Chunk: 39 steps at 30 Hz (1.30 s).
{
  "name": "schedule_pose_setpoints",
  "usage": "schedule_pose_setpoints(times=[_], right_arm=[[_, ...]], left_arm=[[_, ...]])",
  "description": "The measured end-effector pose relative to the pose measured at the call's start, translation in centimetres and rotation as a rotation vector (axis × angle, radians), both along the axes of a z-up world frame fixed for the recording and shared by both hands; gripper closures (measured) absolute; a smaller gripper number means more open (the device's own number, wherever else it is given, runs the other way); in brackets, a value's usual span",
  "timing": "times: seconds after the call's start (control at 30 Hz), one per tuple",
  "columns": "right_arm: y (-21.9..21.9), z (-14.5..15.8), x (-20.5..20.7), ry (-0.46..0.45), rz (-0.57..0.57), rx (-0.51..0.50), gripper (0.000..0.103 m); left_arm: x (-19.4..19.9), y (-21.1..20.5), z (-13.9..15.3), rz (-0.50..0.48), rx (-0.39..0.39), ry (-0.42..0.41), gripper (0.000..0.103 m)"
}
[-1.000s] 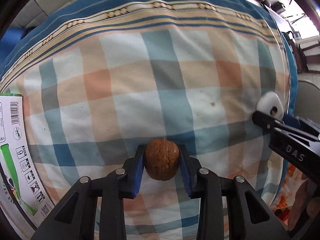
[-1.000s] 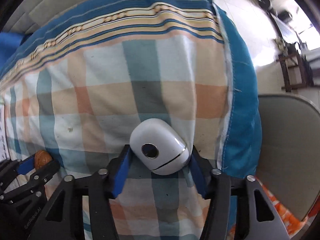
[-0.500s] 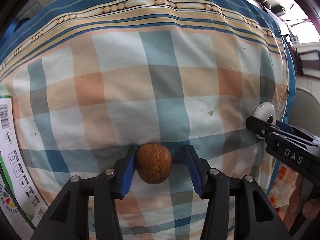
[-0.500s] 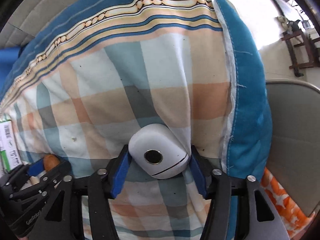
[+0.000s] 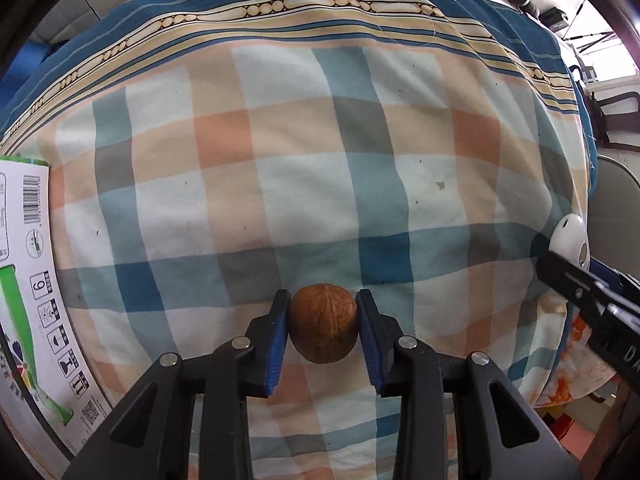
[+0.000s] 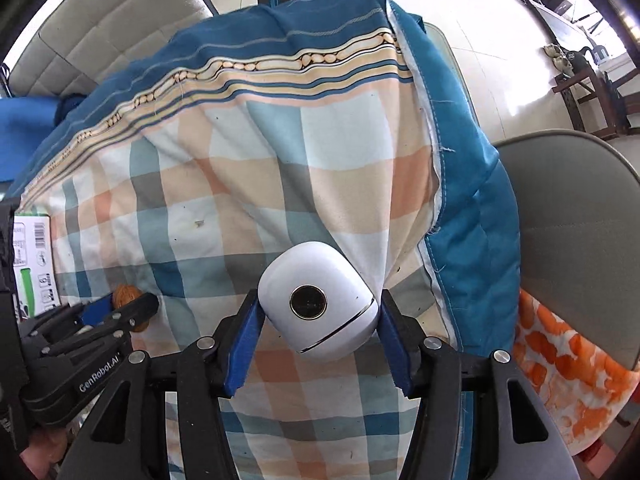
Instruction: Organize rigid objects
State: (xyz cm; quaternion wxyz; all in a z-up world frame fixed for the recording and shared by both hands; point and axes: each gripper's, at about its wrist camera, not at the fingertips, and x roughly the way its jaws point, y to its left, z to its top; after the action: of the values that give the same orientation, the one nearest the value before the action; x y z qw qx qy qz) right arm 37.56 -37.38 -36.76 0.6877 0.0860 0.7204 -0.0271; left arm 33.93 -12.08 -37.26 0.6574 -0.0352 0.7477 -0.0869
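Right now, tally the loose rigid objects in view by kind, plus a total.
Walnut: 1, in the left gripper.
White case: 1, in the right gripper.
Printed box: 1, at the cloth's left edge.
Total: 3.

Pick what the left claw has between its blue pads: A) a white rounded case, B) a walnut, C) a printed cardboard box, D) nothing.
B: in the left wrist view the left claw has both blue pads pressed against a brown walnut; the white case sits in the right claw.
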Motion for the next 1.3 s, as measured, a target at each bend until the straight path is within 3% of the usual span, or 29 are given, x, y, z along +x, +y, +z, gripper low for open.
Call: schedule_pose_setpoints(times=[0.2,0.47,0.7,0.9,0.97,1.0,1.03,1.3], right_arm=[[-2.9,3.0,-2.5,-0.039,-0.039,0.078,0.045],[-1.4,5.1,-5.0,-0.062,-0.01,0.113,0.045],[-0.3,3.9,-6.5,-0.067,-0.009,0.17,0.045],[1.6,3.3,-8.3,-0.064,0.034,0.131,0.045],[1.9,2.5,-8.9,-0.036,0.024,0.148,0.05],[2.1,2.2,-9.4,-0.027,0.027,0.152,0.065],[2.3,2.0,-9.7,-0.02,0.038,0.142,0.07],[2.3,-1.3,-10.2,-0.021,0.011,0.122,0.07]], left_arm=[[-3.0,0.8,1.4,-0.002,-0.024,-0.014,0.073],[-3.7,-0.8,4.0,-0.02,-0.034,-0.044,0.073],[-3.7,-1.4,5.1,-0.021,-0.04,-0.054,0.073],[-4.4,-1.5,6.4,-0.038,-0.036,-0.064,0.073],[-4.7,-1.4,6.7,-0.037,-0.035,-0.065,0.073],[-4.9,-1.3,6.9,-0.039,-0.036,-0.066,0.073],[-5.0,-1.2,7.0,-0.04,-0.035,-0.068,0.073],[-7.3,-1.5,7.8,-0.056,-0.028,-0.07,0.073]])
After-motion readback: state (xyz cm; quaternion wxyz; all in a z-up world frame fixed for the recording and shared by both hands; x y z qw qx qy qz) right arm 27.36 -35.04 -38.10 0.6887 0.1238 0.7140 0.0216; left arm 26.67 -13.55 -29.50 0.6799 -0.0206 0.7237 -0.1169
